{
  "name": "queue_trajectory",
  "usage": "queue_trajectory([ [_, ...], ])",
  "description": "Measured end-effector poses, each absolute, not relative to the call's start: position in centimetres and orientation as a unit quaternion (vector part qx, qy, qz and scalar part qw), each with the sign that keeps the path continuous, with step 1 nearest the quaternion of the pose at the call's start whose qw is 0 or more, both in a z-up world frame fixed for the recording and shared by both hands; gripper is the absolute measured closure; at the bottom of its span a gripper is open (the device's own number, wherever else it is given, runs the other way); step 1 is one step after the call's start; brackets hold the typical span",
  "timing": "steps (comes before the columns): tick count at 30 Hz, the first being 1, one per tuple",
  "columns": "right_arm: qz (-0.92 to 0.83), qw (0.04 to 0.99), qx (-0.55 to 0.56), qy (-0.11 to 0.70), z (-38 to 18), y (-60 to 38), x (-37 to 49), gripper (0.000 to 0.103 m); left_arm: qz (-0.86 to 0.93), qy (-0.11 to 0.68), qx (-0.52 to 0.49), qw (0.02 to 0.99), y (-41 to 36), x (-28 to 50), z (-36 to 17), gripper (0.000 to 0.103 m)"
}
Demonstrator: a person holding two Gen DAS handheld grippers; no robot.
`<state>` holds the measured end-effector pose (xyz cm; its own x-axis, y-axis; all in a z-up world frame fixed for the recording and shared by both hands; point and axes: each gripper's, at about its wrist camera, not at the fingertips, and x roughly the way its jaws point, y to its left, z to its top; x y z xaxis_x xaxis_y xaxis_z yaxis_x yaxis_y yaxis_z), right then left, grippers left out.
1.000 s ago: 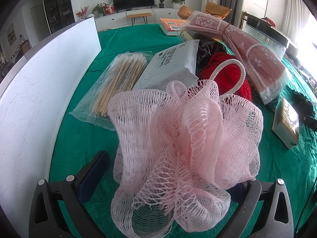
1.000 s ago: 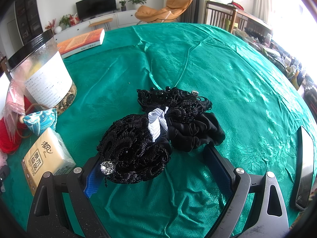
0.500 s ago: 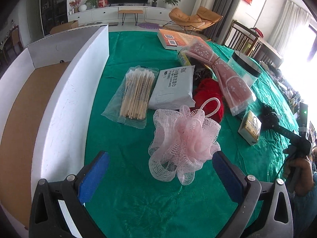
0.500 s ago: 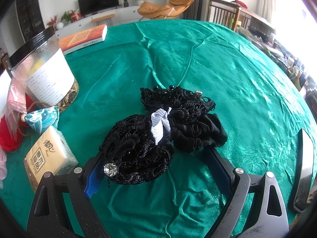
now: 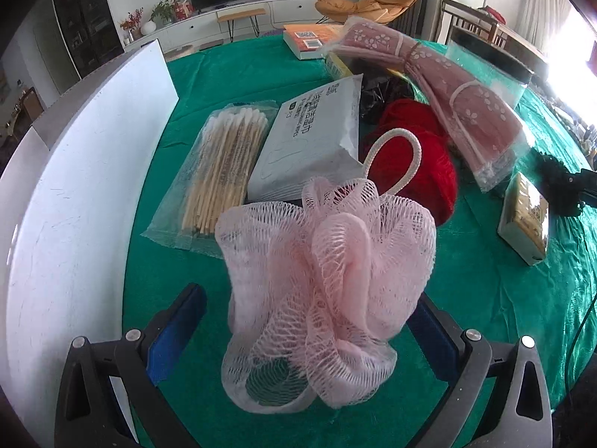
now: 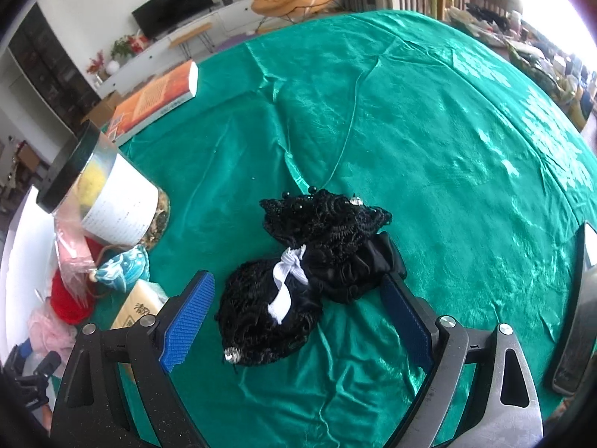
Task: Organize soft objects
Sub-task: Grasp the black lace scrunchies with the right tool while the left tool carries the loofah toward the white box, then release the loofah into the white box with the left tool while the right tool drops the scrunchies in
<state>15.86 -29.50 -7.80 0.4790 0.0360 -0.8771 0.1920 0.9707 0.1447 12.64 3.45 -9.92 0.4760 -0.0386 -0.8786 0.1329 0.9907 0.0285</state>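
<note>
A pink mesh bath puff (image 5: 328, 283) with a white loop lies on the green tablecloth between the fingers of my left gripper (image 5: 306, 321), which is open around it; the blue pads stand apart from the mesh. Behind it lies a red yarn ball (image 5: 418, 153). My right gripper (image 6: 294, 313) is open around a bundle of black lace hair ties (image 6: 298, 276) with a white ribbon; the pads do not press it. The puff also shows in the right wrist view (image 6: 48, 330) at the far left.
A white box wall (image 5: 74, 194) runs along the left. Cotton swabs (image 5: 220, 171), a grey wipes pack (image 5: 313, 138), a pink bagged towel (image 5: 459, 100) and a tissue pack (image 5: 526, 220) lie behind the puff. A clear jar (image 6: 108, 194), a book (image 6: 156, 100) and a phone (image 6: 578, 313) are near the hair ties.
The left gripper pulled back high above the table, then came down close around the pink puff again. The right gripper rose and tilted over the black hair ties, still open.
</note>
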Motion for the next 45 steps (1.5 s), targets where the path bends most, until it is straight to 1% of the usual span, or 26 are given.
queue_trajectory([
  [1,-0.054,0.848,0.096,0.518,-8.3,-29.5,16.2,0.019,-0.050,0.509,0.040,0.858,3.5,12.7,-10.0,0.023],
  [2,-0.063,0.845,0.088,0.524,-8.5,-29.6,16.4,0.031,-0.059,0.511,0.022,0.857,3.8,12.7,-10.0,0.039],
  [3,-0.062,0.845,0.097,0.522,-8.3,-30.0,16.5,0.052,-0.072,0.519,-0.003,0.852,4.3,12.8,-10.0,0.060],
  [4,-0.059,0.844,0.109,0.522,-7.9,-30.3,16.6,0.062,-0.079,0.519,-0.025,0.851,4.8,12.8,-9.8,0.065],
  [5,-0.056,0.846,0.114,0.518,-7.4,-30.4,16.9,0.066,-0.078,0.511,-0.034,0.856,5.2,12.7,-9.4,0.069],
  [7,-0.044,0.860,0.122,0.493,-5.7,-30.1,17.5,0.067,-0.081,0.497,-0.042,0.863,5.9,12.3,-8.1,0.073],
  [10,-0.018,0.886,0.141,0.442,-2.2,-29.1,18.6,0.067,-0.094,0.483,-0.060,0.868,6.8,11.4,-5.8,0.073],
  [14,0.008,0.915,0.119,0.385,2.5,-26.2,20.0,0.067,-0.094,0.456,-0.080,0.881,8.5,10.4,-2.5,0.073],
  [16,0.040,0.921,0.115,0.371,4.6,-24.0,20.1,0.067,-0.094,0.442,-0.096,0.887,9.8,9.8,-0.7,0.073],
  [20,0.142,0.916,0.110,0.358,8.1,-16.7,18.0,0.067,-0.068,0.417,-0.104,0.900,14.1,8.5,2.6,0.073],
  [24,0.270,0.884,0.115,0.364,9.5,-6.1,15.0,0.067,0.010,0.407,-0.097,0.908,20.9,5.7,4.4,0.073],
  [27,0.358,0.845,0.114,0.381,9.1,2.5,13.2,0.066,0.092,0.406,-0.081,0.905,26.0,3.4,4.2,0.072],
  [28,0.382,0.831,0.114,0.389,8.7,5.3,12.6,0.066,0.127,0.407,-0.073,0.901,27.5,2.5,3.8,0.067],
  [29,0.402,0.817,0.111,0.397,8.2,7.9,12.2,0.064,0.163,0.410,-0.067,0.895,28.8,1.9,3.4,0.060],
  [30,0.418,0.805,0.107,0.406,7.5,10.1,11.9,0.055,0.191,0.411,-0.065,0.889,30.0,1.3,2.9,0.030],
  [31,0.432,0.794,0.104,0.415,6.7,11.7,11.7,0.037,0.211,0.404,-0.069,0.888,30.9,0.5,2.4,0.001],
  [32,0.438,0.788,0.105,0.420,6.0,12.6,11.5,0.033,0.225,0.386,-0.078,0.891,31.6,-0.4,2.3,0.001],
  [33,0.437,0.787,0.107,0.421,5.4,12.7,11.4,0.033,0.235,0.374,-0.089,0.893,32.0,-1.1,2.0,0.000],
  [35,0.425,0.798,0.100,0.416,4.4,11.5,11.3,0.033,0.230,0.375,-0.107,0.892,32.4,-1.7,1.4,0.000],
  [38,0.358,0.843,0.069,0.397,2.6,7.1,11.0,0.033,0.195,0.374,-0.132,0.897,31.5,-1.6,0.8,0.000],
  [43,0.194,0.902,0.075,0.379,-2.3,-4.0,9.5,0.033,0.096,0.367,-0.124,0.917,25.6,-0.6,1.7,0.000],
  [45,0.126,0.913,0.104,0.375,-4.6,-9.3,8.5,0.033,0.041,0.366,-0.107,0.924,22.2,0.5,2.6,0.000],
])
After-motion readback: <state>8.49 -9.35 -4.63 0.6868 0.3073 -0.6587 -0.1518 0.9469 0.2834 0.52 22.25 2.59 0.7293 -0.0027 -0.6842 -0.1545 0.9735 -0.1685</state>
